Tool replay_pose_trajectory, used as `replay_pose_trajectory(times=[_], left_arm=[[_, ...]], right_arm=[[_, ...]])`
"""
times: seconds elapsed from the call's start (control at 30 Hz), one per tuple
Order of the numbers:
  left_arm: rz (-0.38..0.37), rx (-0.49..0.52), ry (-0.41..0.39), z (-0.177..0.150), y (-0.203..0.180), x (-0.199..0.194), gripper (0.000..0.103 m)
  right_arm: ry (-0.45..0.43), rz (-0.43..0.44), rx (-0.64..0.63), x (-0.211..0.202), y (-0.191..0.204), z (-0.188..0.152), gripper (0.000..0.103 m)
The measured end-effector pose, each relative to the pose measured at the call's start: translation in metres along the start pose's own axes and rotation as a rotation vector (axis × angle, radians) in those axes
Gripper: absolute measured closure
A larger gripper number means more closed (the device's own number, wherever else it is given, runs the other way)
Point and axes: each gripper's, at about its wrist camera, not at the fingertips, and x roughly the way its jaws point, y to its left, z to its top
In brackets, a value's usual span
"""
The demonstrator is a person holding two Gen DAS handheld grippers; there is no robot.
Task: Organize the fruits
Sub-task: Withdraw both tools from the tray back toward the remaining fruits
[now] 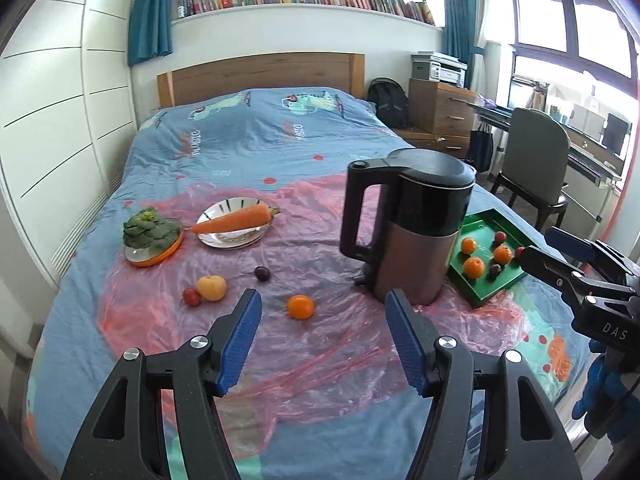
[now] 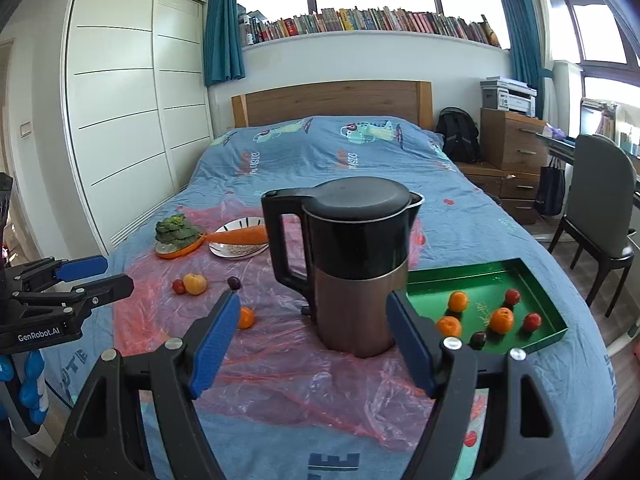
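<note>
Nearest, the left gripper (image 1: 320, 316) stood with jaws apart and empty, "GenRobot.AI" printed on its body; the right gripper (image 2: 312, 320), marked "DAS", was likewise open and held nothing. On the pink plastic sheet (image 1: 320, 360) lay a loose orange (image 1: 300, 306), a yellow fruit (image 1: 212, 287) and two dark ones. The green tray (image 2: 536, 276), at the bed's right edge beside the kettle (image 1: 416, 224), held seven fruits. Farther on, the bedcover (image 1: 256, 136) read "music"

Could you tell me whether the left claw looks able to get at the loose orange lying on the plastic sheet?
Probably yes. The left claw is open and empty, and the orange lies just beyond its tips with nothing between; the kettle stands off to the right.
</note>
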Motion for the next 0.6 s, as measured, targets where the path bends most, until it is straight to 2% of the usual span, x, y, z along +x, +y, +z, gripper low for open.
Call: replay_pose_trajectory(times=[0.13,0.33,0.43,0.6], left_arm=[[0.060,-0.035,0.011,-0.018,0.033,-0.003,0.044],[0.109,-0.097,0.033,-0.047,0.081,0.004,0.044],[0.143,-0.107,0.044,-0.062,0.103,0.017,0.044],[0.169,-0.186,0.079,-0.082,0.145,0.050,0.044]], right_arm=[[0.025,0.058,-0.018,0.016,0.029,-0.006,0.000],[0.089,0.121,-0.063,0.049,0.068,-0.019,0.000],[0.127,0.146,-0.064,0.074,0.082,-0.026,0.000],[0.177,0.160,-0.064,0.115,0.096,-0.039,0.000]])
